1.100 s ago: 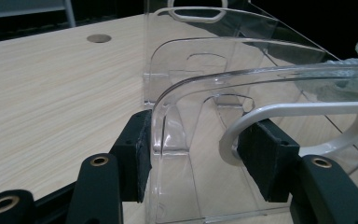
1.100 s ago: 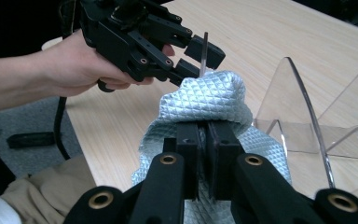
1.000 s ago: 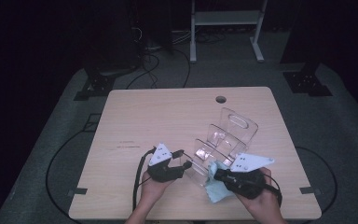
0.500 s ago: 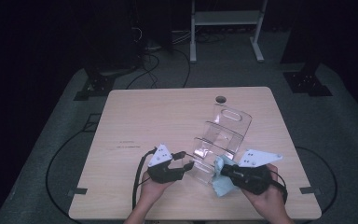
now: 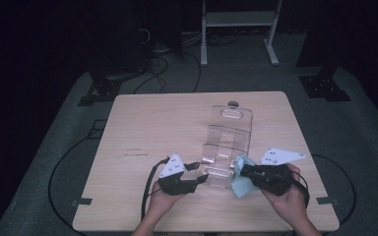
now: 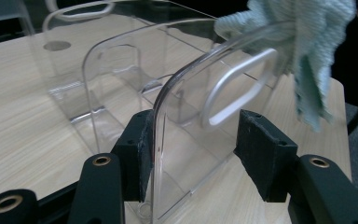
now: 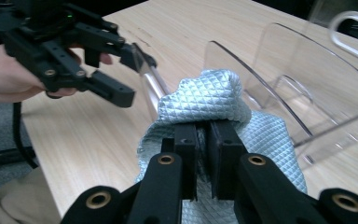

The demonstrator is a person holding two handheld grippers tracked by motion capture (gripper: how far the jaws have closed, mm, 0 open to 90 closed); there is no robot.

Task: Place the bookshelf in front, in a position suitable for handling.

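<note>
1. The left gripper (image 5: 200,178) sat at about 7 o'clock of the wooden table (image 5: 147,128). Its jaws stood fairly wide, straddling the near front panel of the clear stepped holder (image 5: 226,147). One pad touched the panel's face; the other stood apart from it.

2. The holder was smooth, transparent, hard plastic with curved-topped panels rising in tiers and a slot handle cut into each. Its long axis ran from 6 o'clock toward 12 o'clock, with the tallest panel at the far end near a small round hole (image 5: 233,103) in the table top. It stood a little right of table centre.

3. The light blue cloth (image 5: 243,179), woven in a quilted diamond pattern and bunched in soft folds, lay against the holder's near right corner at about 5 o'clock.

4. The right gripper (image 5: 243,172) had its jaws closed narrowly on that cloth.

5. The left gripper view resolved the pad gap at the panel (image 6: 186,135) and the cloth (image 6: 307,51) draped over its upper edge. The right gripper view resolved the cloth's weave (image 7: 205,100) and the clamped fold. The high view gave the table layout.
</note>
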